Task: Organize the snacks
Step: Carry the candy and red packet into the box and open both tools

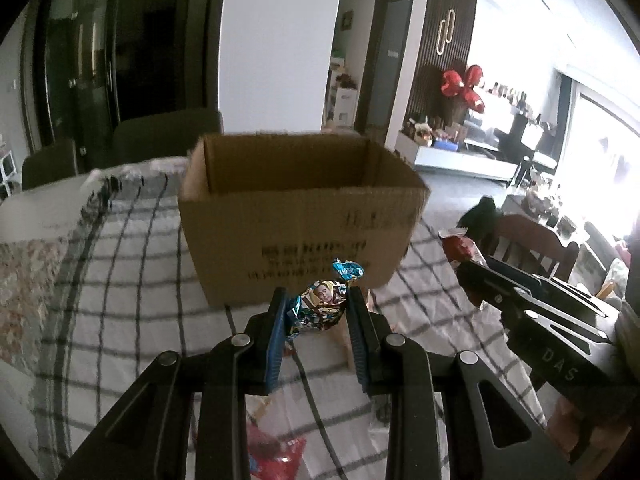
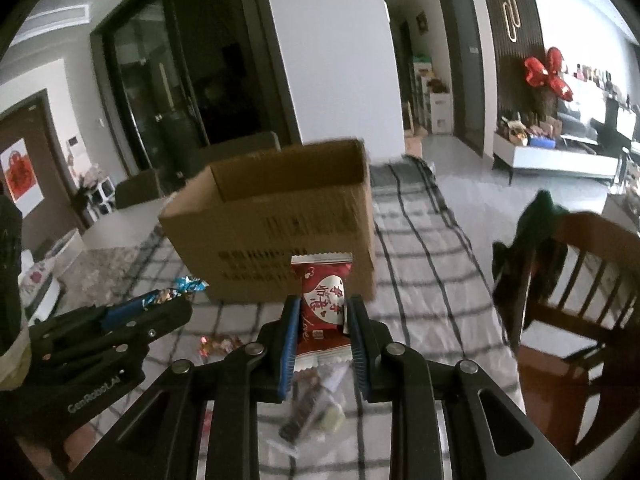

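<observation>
Foil-wrapped, a blue-and-brown candy (image 1: 322, 304) sits clamped in the left tongs (image 1: 318, 312), while the right tongs (image 2: 324, 316) pinch a red snack packet (image 2: 322, 304) by its middle. Both are held clear above the checked cloth of the worktop (image 1: 120, 300), where a few loose snacks (image 2: 316, 408) lie near its front edge. Beyond stands the open cardboard box (image 1: 296, 208), toward the far edge. The carrying step looks under way; next, each load needs bringing over the box rim before release.
</observation>
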Tool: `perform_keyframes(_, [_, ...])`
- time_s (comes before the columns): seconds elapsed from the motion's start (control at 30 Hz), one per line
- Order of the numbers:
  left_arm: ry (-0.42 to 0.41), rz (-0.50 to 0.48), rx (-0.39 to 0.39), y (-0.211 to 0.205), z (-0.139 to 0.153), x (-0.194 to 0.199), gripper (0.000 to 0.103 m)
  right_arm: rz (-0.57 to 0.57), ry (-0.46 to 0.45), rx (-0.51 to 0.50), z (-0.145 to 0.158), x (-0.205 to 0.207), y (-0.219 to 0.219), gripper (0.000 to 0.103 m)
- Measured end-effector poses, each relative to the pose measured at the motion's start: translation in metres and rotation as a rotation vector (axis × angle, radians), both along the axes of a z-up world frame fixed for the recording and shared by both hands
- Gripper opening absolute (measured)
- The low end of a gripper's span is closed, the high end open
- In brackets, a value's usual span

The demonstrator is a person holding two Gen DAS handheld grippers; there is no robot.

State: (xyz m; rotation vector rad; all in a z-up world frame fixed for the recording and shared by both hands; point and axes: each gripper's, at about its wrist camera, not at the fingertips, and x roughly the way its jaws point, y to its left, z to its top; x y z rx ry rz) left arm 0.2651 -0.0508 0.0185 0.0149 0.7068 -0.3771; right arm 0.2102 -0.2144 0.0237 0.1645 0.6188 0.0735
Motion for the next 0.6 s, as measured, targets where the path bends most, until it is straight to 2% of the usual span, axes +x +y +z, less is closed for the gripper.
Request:
perform_keyframes(0.4, [-0.118, 0.005, 0.016, 0.006, 0.053, 0.027, 0.029, 0.033, -0.111, -0.009, 0.047, 0.030, 0.009, 0.025])
perform_keyframes(0.6, [-0.121, 0.017, 0.028, 0.008, 0.063, 0.053, 0.029, 0.050, -0.128, -0.018, 0.064, 0.053, 0.013, 0.025])
